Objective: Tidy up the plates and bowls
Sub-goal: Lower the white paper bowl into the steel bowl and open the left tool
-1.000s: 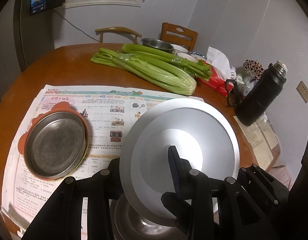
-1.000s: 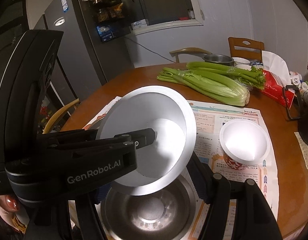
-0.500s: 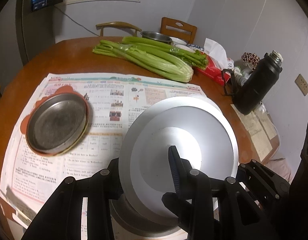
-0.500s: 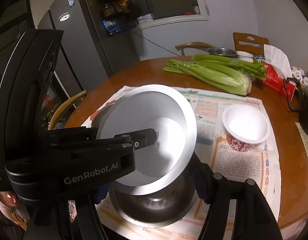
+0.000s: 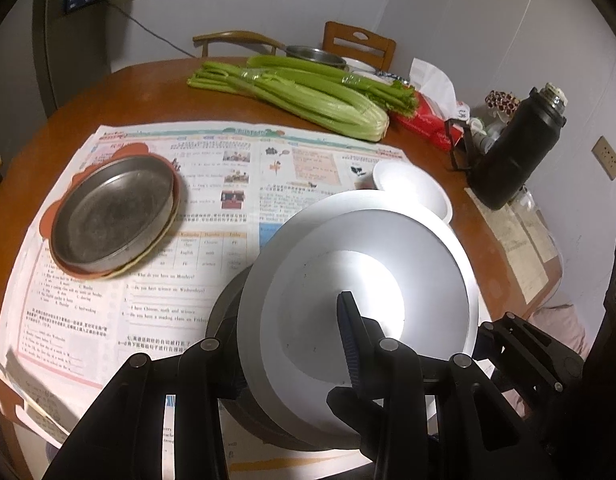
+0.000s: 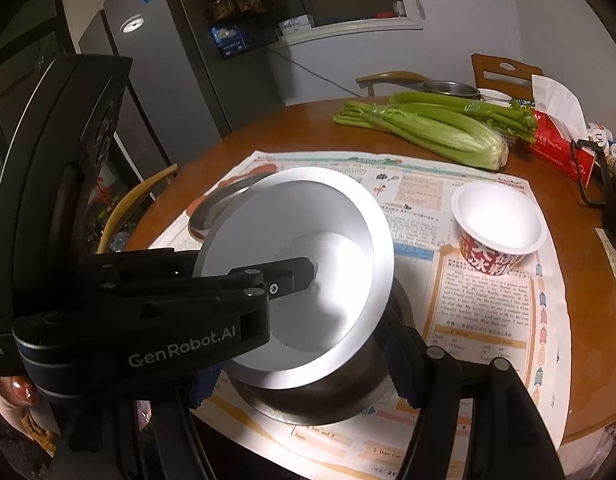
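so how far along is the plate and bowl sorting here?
Done: a dark metal pan sits stacked on an orange plate. In hand: the left tool is clamped on the rim of the tilted silver bowl, partly inside the steel bowl that the right tool straddles; not seated. Left: the paper bowl stands alone on the newspaper.

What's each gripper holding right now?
Left gripper: closed on the wall of the pale wide-rimmed metal bowl.
Right gripper: closed around the darker steel bowl beneath it.

Newspaper (image 5: 211,184), celery (image 5: 308,96) on table (image 5: 119,96)
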